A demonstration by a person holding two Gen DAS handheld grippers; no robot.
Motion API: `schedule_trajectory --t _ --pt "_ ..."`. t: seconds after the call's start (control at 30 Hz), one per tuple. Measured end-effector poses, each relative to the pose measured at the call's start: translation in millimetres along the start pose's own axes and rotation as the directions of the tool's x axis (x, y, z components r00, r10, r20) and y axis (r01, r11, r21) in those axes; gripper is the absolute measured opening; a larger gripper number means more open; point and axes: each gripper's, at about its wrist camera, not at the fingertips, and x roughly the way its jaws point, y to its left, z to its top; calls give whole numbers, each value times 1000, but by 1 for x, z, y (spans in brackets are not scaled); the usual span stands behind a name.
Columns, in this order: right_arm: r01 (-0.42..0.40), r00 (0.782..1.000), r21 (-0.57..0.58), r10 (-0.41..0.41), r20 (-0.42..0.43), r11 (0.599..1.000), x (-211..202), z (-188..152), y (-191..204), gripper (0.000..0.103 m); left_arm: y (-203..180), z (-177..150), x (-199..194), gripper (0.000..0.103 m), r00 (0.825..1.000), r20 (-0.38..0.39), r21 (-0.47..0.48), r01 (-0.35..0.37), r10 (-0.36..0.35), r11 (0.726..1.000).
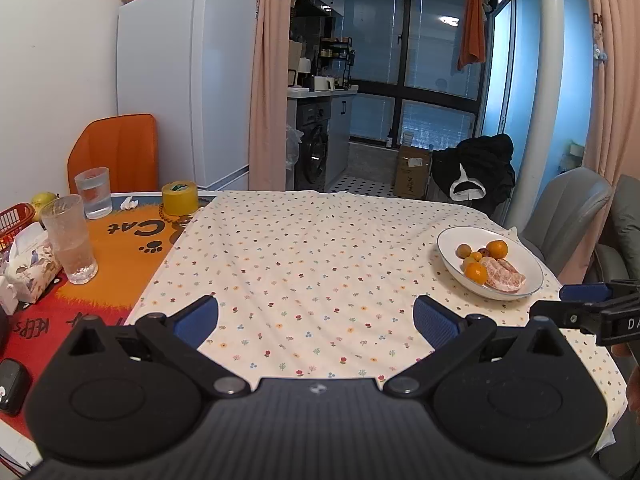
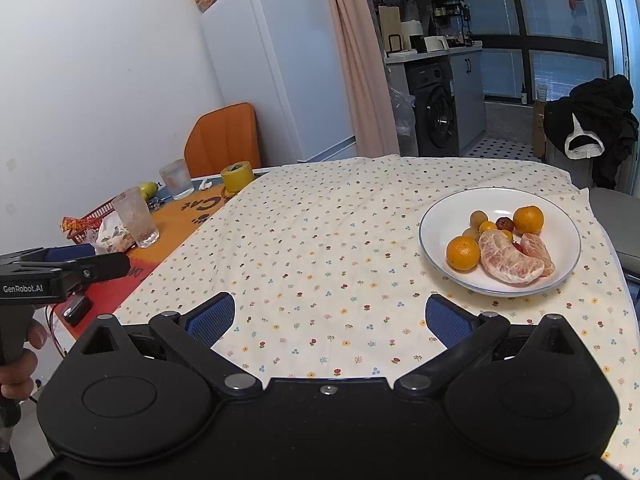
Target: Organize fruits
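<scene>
A white plate (image 2: 448, 204) (image 1: 452, 236) stands on the flowered cloth at the right. It holds two oranges (image 2: 462, 253) (image 1: 497, 249), two peeled pomelo segments (image 2: 506, 261) (image 1: 504, 276) and several small round fruits (image 2: 478, 218). My right gripper (image 2: 330, 318) hovers open over the cloth, short of the plate, with nothing between its blue pads (image 2: 446, 320). My left gripper (image 1: 316, 320) is open too, empty, over the cloth's near middle. The right gripper's tip also shows at the right edge of the left wrist view. A yellow-green fruit (image 2: 147, 189) (image 1: 42, 199) lies by the red basket.
On the orange mat at the left stand two glasses (image 1: 70, 240) (image 1: 94, 192), a tissue pack (image 1: 30, 268), a red basket (image 1: 14, 218) and a yellow tape roll (image 1: 179, 198). A fridge (image 1: 188, 80) and an orange chair (image 1: 116, 156) lie beyond; a grey chair (image 1: 568, 212) stands past the plate.
</scene>
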Motion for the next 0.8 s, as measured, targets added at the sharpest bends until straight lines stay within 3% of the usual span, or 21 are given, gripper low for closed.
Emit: schedule_trajectory --t 0.8 --pt "43 999 4 -43 -21 999 4 -2 0 103 3 -6 11 103 999 -39 -7 7 -7 1000"
